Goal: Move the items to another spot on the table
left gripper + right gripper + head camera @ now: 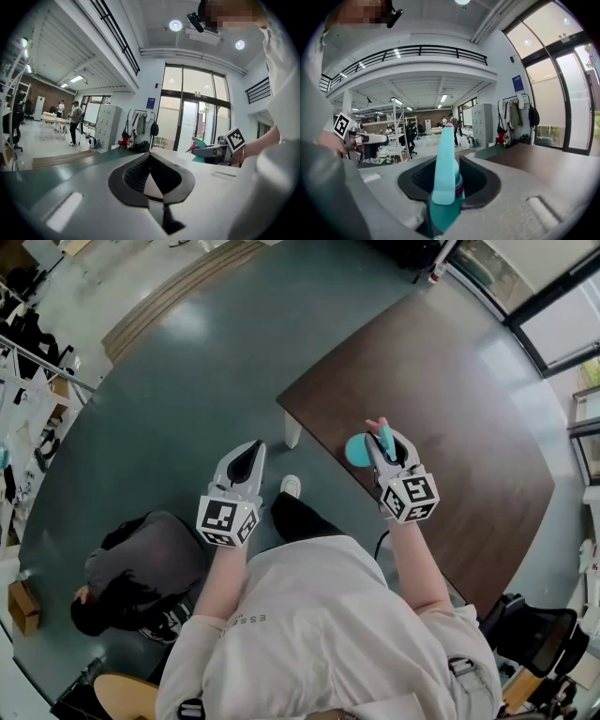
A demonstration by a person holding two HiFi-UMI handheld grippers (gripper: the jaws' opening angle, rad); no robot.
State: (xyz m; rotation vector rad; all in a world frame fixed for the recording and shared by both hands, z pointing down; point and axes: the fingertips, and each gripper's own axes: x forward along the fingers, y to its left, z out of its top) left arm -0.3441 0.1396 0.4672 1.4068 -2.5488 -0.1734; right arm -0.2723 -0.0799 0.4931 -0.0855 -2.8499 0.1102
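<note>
My right gripper [384, 442] is held up above the near edge of the dark brown table [459, 427], shut on a teal item [357, 449] with a pink tip. In the right gripper view the teal item [443, 183] stands upright between the jaws of the right gripper [446, 164] and its tip rises past them. My left gripper [248, 457] hangs over the floor to the left of the table, shut with nothing in it. In the left gripper view the left gripper [150, 157] points across the room, its jaws meeting at the tip. No other item shows on the table.
A person [131, 573] in dark clothes crouches on the grey-green floor at the lower left. A white table leg [292, 430] stands at the table's near corner. Chairs [534, 634] sit at the lower right, and glass doors [197, 117] lie beyond the table.
</note>
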